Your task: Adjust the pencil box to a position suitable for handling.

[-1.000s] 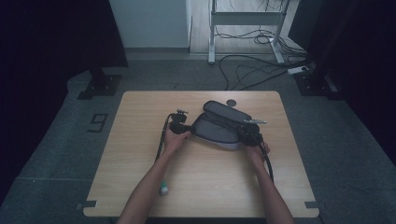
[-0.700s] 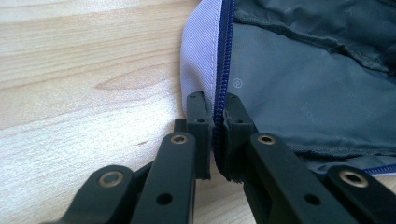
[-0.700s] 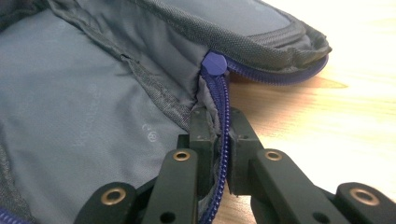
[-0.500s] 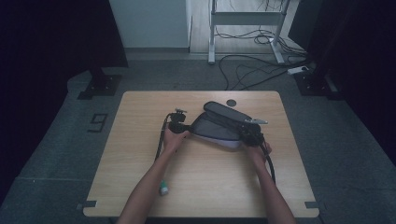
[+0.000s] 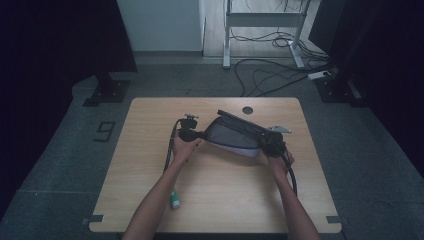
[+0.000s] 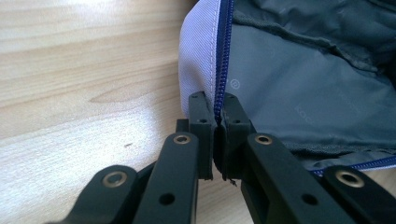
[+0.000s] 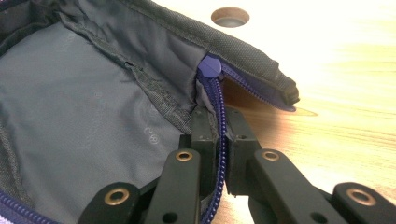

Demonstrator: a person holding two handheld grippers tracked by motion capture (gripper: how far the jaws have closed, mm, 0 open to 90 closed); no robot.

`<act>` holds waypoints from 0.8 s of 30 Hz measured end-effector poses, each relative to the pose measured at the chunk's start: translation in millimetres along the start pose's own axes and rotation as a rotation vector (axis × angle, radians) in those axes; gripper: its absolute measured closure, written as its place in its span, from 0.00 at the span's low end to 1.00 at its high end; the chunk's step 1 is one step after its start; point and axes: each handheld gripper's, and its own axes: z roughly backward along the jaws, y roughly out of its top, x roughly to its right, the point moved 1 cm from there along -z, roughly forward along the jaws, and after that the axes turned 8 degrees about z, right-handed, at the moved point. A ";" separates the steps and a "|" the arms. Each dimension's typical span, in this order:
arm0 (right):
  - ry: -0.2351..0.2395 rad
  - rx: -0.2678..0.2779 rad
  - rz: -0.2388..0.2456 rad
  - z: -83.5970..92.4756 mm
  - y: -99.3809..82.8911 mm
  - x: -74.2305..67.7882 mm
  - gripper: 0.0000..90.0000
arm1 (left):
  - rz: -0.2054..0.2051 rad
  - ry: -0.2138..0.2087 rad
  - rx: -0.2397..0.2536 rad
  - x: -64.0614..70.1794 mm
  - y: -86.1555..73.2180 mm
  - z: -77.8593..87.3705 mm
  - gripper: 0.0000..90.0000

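At centre-left of the high view my left tool (image 5: 199,134) is clenched on the pouch (image 5: 234,137) rim by its blue zipper (image 6: 223,56). The open pouch spans mid-bench (image 5: 150,150), long axis running left to right and dipping rightward. At its right end my right tool (image 5: 266,143) grips the zipper edge, nearer the slider (image 7: 211,68).

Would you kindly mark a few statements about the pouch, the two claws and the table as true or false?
1. The left claw is shut on the zipper edge of the pouch. True.
2. The right claw hangs open above the table. False: it is shut on the pouch's zipper edge.
3. The pouch is unzipped, its grey lining showing. True.
4. The table has no hole. False: a round hole lies beyond the pouch.
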 end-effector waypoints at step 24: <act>0.036 0.081 0.015 29.9 15.3 -13.1 0.95 | -0.063 -0.030 0.060 11.3 -3.5 47.1 0.96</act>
